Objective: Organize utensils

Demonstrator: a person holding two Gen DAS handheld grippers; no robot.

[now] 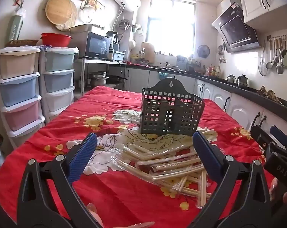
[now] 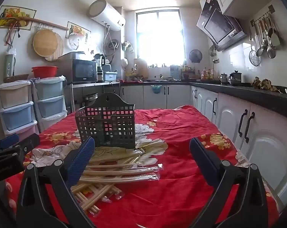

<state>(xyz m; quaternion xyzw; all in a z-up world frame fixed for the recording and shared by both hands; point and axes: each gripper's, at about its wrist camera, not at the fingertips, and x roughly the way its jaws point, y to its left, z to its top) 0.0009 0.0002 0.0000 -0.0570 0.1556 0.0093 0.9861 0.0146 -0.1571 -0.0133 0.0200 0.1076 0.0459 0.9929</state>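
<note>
A dark green perforated utensil basket [image 1: 171, 110] stands upright on the red floral tablecloth [image 1: 97, 110]; it also shows in the right wrist view [image 2: 107, 125]. A loose pile of plastic-wrapped wooden chopsticks [image 1: 168, 165] lies in front of it, also seen in the right wrist view [image 2: 115, 172]. My left gripper [image 1: 145, 155] is open and empty, above the pile's left part. My right gripper [image 2: 141, 161] is open and empty, with the pile under its left finger. The right gripper appears at the right edge of the left wrist view [image 1: 272, 148], and the left gripper at the left edge of the right wrist view [image 2: 12, 150].
Stacked plastic drawers [image 1: 20, 87] stand left of the table. A microwave [image 1: 97, 45] sits on a rack behind. White cabinets under a black counter [image 2: 257, 95] run along the right. Ladles hang on the right wall [image 2: 265, 36]. The tablecloth also shows in the right wrist view [image 2: 181, 133].
</note>
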